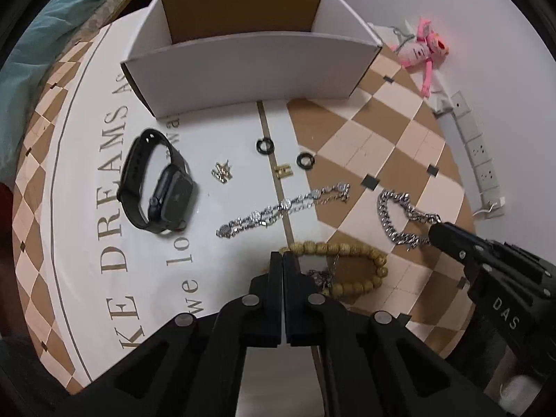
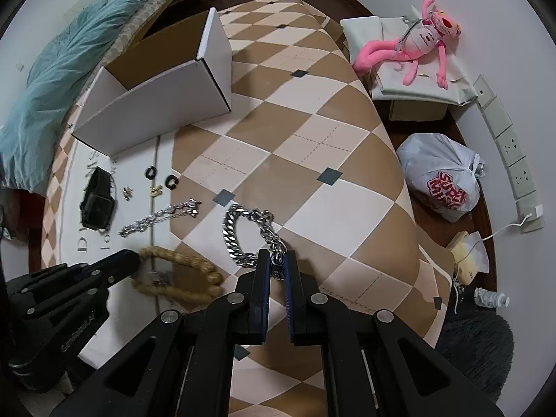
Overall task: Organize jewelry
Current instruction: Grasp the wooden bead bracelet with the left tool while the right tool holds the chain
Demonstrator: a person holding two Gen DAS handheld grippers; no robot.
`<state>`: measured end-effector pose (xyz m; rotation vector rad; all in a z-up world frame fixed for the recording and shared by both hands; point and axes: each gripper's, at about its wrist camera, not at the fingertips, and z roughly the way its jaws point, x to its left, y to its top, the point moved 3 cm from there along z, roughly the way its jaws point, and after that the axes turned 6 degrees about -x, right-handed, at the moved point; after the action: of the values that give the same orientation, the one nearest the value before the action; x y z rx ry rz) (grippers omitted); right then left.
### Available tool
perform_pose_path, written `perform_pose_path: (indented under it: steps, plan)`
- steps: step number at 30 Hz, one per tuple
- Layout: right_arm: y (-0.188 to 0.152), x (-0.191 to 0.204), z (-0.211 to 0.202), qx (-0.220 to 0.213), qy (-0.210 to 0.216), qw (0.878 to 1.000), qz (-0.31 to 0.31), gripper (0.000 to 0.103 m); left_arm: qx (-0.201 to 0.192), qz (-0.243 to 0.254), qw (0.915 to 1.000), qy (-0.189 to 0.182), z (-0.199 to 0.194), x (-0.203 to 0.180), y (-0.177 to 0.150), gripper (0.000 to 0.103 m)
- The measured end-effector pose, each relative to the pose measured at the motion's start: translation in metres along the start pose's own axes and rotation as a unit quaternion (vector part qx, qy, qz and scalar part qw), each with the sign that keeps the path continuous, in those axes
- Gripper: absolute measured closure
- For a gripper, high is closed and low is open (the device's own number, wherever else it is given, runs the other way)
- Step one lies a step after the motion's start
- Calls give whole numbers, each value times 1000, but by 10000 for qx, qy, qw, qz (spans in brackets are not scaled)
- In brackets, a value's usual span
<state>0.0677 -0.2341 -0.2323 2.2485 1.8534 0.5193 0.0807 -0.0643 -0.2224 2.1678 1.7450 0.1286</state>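
Observation:
My left gripper (image 1: 282, 255) is shut at the near end of a wooden bead bracelet (image 1: 361, 253), touching its beads; whether it grips a bead I cannot tell. In the right wrist view it (image 2: 133, 255) meets the same bracelet (image 2: 194, 271). My right gripper (image 2: 277, 253) is shut on the end of a thick silver chain (image 2: 239, 232), which also shows in the left wrist view (image 1: 396, 220). On the table lie a black smartwatch (image 1: 156, 184), a thin sparkly chain (image 1: 281, 208), two black rings (image 1: 266, 146), and two small gold charms (image 1: 222, 172).
An open white cardboard box (image 1: 250, 69) stands at the far side of the checkered tablecloth (image 2: 312, 160). A pink plush toy (image 2: 417, 45), a white plastic bag (image 2: 441, 177) and wall sockets (image 2: 510, 153) are off to the right, beyond the table edge.

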Motion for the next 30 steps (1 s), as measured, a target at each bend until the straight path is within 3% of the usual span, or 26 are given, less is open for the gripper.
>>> perform_pose_path:
  steps: [9,13,16,17,18,19,27,30]
  plan:
    - [13,6,-30,-278,342,9989,144,95,-412,-382,9979,-324,-40,19,11,103]
    - [18,9,-39,-358,437,9983,146,95,-443,-631,9942,-754,-48,31,13,103]
    - [19,7,-38,-343,434,9983,205,95,-29,-752,9956,-566,-29,30,10,94]
    - [18,5,-37,-331,423,9983,230,96,63,-751,9957,-535,-25,30,8,80]
    - [17,3,-36,-318,424,9983,255,96,74,-734,9959,-523,-21,24,9,54]
    - [16,2,-35,-301,418,9983,277,96,67,-700,9963,-487,-17,23,7,44]
    - [9,-9,-30,-290,264,9987,333,96,255,-140,9994,204,7,8,-7,40]
    - [8,-14,-28,-288,224,9987,368,96,148,69,9996,240,6,-1,-8,42]
